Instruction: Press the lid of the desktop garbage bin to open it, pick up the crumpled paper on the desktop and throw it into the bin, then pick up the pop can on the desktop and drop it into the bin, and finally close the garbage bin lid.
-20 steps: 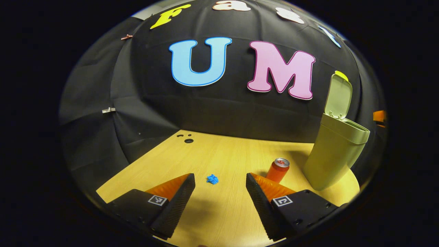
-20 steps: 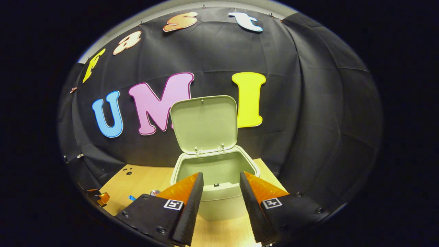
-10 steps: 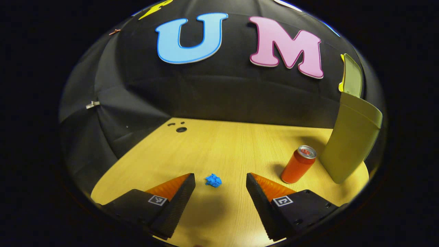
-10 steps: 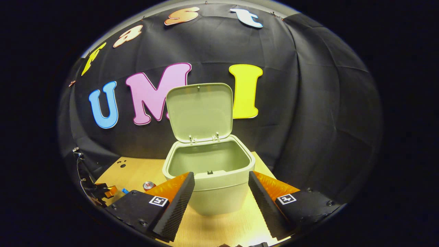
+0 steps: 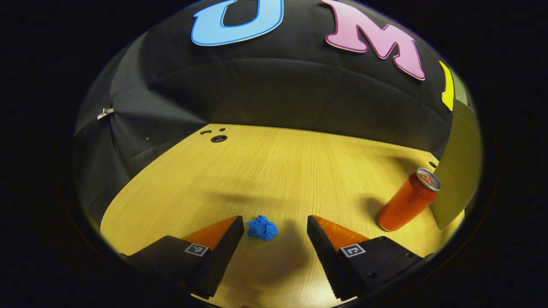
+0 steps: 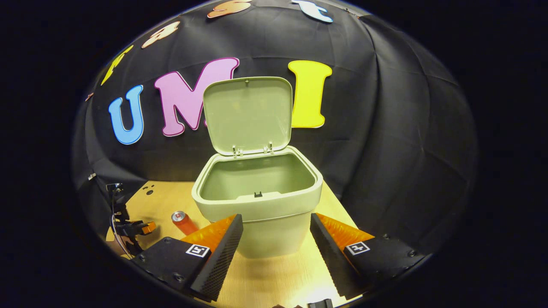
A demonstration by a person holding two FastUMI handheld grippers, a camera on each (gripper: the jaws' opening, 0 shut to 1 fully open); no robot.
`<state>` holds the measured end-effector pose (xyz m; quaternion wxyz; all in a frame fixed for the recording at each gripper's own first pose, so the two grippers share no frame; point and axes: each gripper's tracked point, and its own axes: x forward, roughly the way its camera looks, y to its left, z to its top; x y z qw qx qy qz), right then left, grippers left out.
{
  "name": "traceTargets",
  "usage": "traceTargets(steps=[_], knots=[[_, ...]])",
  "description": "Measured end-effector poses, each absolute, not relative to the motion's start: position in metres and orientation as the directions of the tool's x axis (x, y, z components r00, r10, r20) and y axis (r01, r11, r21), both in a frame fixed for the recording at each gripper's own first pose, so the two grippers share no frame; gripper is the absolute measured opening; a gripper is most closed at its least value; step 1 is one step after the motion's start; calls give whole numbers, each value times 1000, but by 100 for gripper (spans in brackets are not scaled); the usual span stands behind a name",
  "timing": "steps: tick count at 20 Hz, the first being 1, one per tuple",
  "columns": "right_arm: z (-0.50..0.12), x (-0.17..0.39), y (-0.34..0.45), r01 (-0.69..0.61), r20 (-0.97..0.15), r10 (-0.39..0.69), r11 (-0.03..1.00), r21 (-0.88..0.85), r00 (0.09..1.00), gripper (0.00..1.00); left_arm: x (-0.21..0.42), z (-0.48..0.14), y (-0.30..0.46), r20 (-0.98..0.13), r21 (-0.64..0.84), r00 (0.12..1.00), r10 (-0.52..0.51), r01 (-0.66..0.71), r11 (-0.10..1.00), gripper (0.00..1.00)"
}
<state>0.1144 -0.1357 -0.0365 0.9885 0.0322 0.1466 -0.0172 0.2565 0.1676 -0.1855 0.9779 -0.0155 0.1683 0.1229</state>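
A small crumpled blue paper (image 5: 262, 228) lies on the wooden desktop (image 5: 274, 171), just ahead of my left gripper (image 5: 275, 226), close to its left finger; the jaws stand open around empty air. An orange pop can (image 5: 407, 200) stands upright to the right, next to the pale green bin (image 5: 458, 171). In the right gripper view the bin (image 6: 261, 214) sits straight ahead with its lid (image 6: 247, 114) raised upright and its inside bare. My right gripper (image 6: 276, 224) is open, level with the bin's front wall, not touching it. The can (image 6: 183, 222) and the left gripper (image 6: 130, 229) show at the far left.
The black cloth wall rises behind the desk and the bin. Small round holes (image 5: 218, 137) mark the desktop's far left corner. The wooden surface (image 6: 274, 278) runs on in front of the bin.
The left gripper has dropped and moved forward, so the blue paper now lies near its fingertips. The right gripper has pulled back from the bin and opened a little wider.
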Motion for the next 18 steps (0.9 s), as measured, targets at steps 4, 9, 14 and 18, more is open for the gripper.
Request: traceTargets(steps=[4,9,14,18], knots=[[-48,119,-130,19,-324,-1,998,52,946,99,266,-202,172,-367,38,894,255,-260,965,95],[-56,120,-124,2,-340,14,999,46,940,99,273,-209,176,-381,60,884,269,-267,962,88],[-66,119,-112,-34,-363,51,998,51,931,99,275,-209,179,-369,54,887,276,-276,960,70],[-66,122,-104,-63,-353,75,997,44,933,99,274,-208,180,-369,49,885,282,-285,957,47]])
